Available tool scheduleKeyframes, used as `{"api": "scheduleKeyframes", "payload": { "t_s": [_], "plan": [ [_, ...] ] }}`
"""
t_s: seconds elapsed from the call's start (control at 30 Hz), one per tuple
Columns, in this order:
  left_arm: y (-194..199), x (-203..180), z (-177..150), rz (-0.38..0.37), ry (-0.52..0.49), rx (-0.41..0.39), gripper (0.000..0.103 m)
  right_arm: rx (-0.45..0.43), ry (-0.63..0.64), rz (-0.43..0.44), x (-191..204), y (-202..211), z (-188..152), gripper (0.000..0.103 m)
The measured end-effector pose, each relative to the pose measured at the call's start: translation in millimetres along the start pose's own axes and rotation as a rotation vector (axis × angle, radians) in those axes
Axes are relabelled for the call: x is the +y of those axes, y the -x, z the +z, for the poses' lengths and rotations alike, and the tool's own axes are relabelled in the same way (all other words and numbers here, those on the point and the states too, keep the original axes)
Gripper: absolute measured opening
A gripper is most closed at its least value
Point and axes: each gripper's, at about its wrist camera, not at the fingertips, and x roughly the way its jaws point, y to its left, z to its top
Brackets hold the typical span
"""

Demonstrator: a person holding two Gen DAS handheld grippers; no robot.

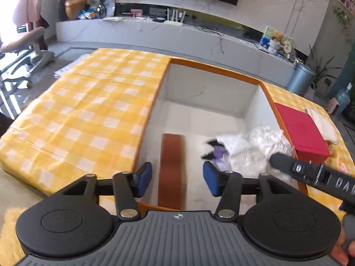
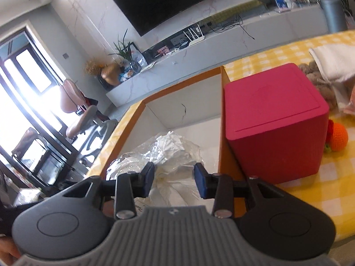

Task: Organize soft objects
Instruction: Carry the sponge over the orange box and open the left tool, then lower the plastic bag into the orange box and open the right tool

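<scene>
Hovering wide-jawed over the orange-rimmed box (image 1: 213,68), the left gripper (image 1: 177,180) faces the right gripper (image 2: 174,182), lettered "DA" and equally wide, above a plastic-bagged soft item (image 2: 173,148) at 4 o'clock.

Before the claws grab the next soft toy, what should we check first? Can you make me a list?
1. Left claw open with nothing in it: ok.
2. Right claw open with nothing in it: ok.
3. Room left in the big white box: ok, lots of bare floor.
4. White thing in the clear bag fully inside the box: ok.
5. Orange knitted toy still waiting on the yellow checked cloth: ok, but behind the red box.
6. Clear way round the red box: cannot tell.
</scene>
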Motion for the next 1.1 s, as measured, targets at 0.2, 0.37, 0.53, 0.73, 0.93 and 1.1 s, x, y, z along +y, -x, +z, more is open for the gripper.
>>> {"api": "scheduleKeyframes", "payload": {
  "t_s": [0.2, 0.37, 0.53, 0.73, 0.93, 1.1],
  "plan": [
    [30, 14, 8, -0.028, 0.077, -0.096, 0.067, -0.018, 0.04, -0.045, 5, -1, 0, 0.039],
    [29, 20, 11, -0.03, 0.109, -0.099, 0.067, -0.035, 0.079, -0.085, 12, -2, -4, 0.039],
    [23, 21, 11, -0.026, 0.105, -0.086, 0.067, -0.046, 0.092, -0.108, 15, -3, -5, 0.039],
    [16, 17, 10, -0.025, 0.081, -0.074, 0.067, -0.037, 0.159, -0.171, 24, -6, -9, 0.04],
    [20, 9, 9, -0.026, 0.041, -0.1, 0.067, -0.038, 0.23, -0.199, 29, 0, -9, 0.057],
    [21, 7, 8, -0.02, 0.041, -0.099, 0.067, -0.114, 0.215, -0.114, 28, 17, -1, 0.092]
  ]
}}
